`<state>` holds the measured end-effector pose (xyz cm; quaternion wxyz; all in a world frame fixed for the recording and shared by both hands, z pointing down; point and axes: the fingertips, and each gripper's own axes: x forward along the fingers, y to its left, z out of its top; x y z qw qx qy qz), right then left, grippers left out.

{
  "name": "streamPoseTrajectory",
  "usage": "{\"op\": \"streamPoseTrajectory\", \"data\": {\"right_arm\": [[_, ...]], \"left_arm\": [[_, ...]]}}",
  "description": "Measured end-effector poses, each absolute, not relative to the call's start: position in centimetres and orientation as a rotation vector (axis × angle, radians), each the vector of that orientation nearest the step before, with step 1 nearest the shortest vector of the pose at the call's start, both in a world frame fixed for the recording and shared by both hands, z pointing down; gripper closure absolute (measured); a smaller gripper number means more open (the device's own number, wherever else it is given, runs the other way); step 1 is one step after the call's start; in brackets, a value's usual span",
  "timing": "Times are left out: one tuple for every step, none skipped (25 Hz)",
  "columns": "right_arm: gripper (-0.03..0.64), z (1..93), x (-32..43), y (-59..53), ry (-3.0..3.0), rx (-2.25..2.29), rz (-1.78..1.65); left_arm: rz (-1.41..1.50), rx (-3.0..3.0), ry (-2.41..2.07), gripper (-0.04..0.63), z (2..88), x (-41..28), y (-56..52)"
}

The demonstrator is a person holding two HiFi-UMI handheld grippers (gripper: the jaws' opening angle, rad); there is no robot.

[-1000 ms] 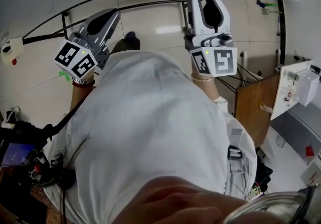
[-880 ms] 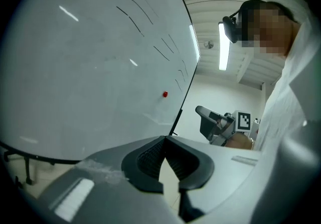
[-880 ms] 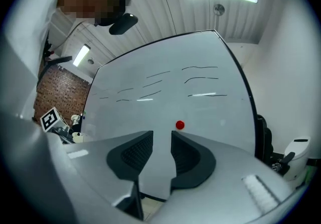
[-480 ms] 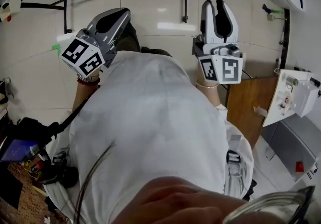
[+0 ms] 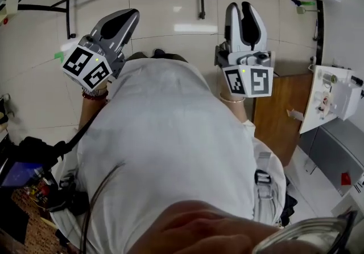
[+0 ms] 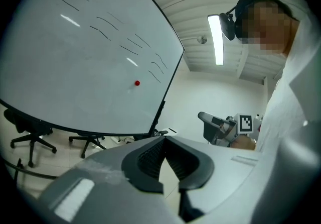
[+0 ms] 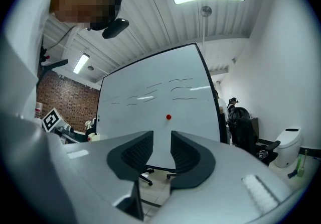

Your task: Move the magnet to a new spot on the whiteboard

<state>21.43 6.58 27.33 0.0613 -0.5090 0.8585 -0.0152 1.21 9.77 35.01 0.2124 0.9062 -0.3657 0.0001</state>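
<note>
The red magnet (image 7: 168,116) sits on the whiteboard (image 7: 135,117), under 2 rows of faint marker strokes and well apart from both our grippers. From the right gripper (image 7: 161,140) it lies at 12 o'clock, and that gripper's fingers are spread a little with nothing between them. From the left gripper (image 6: 164,140) it lies at 11 o'clock. That gripper's fingertips are pressed together, holding nothing.

The head camera looks steeply down over the person's torso (image 5: 170,150), while both gripper cameras face the whiteboard (image 7: 155,112) from well back, the left one obliquely, sharing its red magnet (image 7: 168,116).
</note>
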Motion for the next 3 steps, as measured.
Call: {"op": "streamPoseTrajectory", "data": {"right_arm": [[0.511,26.99,21.18,6.58,2.605,-1.530,-0.033],[0.511,26.65,21.01,6.57,2.616,-1.525,-0.014],[0.511,26.31,20.88,6.57,2.628,-1.520,0.009]], "left_arm": [[-0.017,2.525,-1.002,0.594,34.57,1.52,9.47],[-0.038,2.534,-0.986,0.594,34.11,1.96,9.15],[-0.061,2.544,-0.968,0.594,33.65,2.46,8.83]]}}
